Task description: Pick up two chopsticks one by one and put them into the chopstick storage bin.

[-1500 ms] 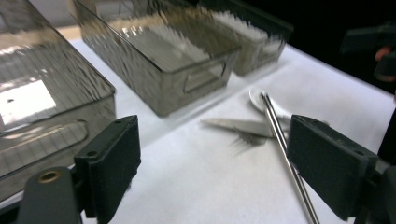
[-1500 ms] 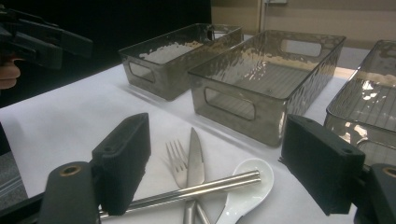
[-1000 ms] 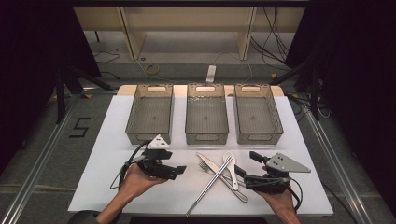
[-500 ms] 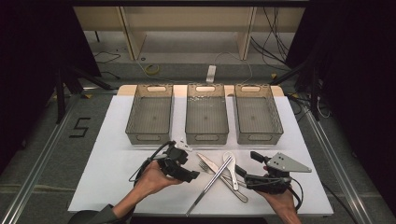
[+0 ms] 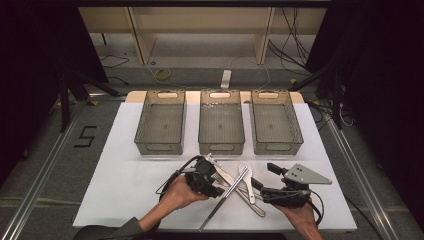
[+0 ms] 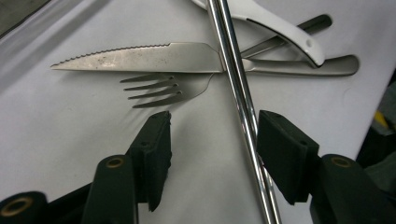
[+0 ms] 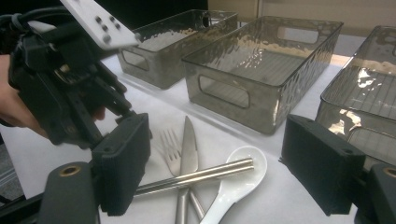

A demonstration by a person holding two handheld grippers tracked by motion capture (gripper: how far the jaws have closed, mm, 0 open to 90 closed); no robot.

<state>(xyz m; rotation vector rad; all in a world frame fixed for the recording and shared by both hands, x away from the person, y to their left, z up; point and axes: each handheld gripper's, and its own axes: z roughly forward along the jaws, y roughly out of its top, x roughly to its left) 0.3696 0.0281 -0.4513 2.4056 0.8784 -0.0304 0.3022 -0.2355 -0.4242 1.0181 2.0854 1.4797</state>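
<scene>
High view: three bins [image 5: 221, 122] at 12 o'clock on the counter [image 5: 115, 175], all bare; sorting not begun. Cutlery pile at 6 o'clock. Left tool [image 5: 216, 181] at pile's 9 o'clock edge; right tool [image 5: 256, 183] at 3 o'clock.

Left tool view: chopsticks [image 6: 236, 88] cross between the jaws, which have just been closing; pads not yet pressing. Fork [image 6: 163, 89], knife [image 6: 140, 57], spoon [image 6: 275, 23] lie beyond, at 12.

Right tool view: jaws released, nothing held.

Lab recording rig, white table [image 5: 115, 190] on metal rails [image 5: 45, 175], black curtains [image 5: 35, 60], loose floor cables [image 5: 295, 45]
</scene>
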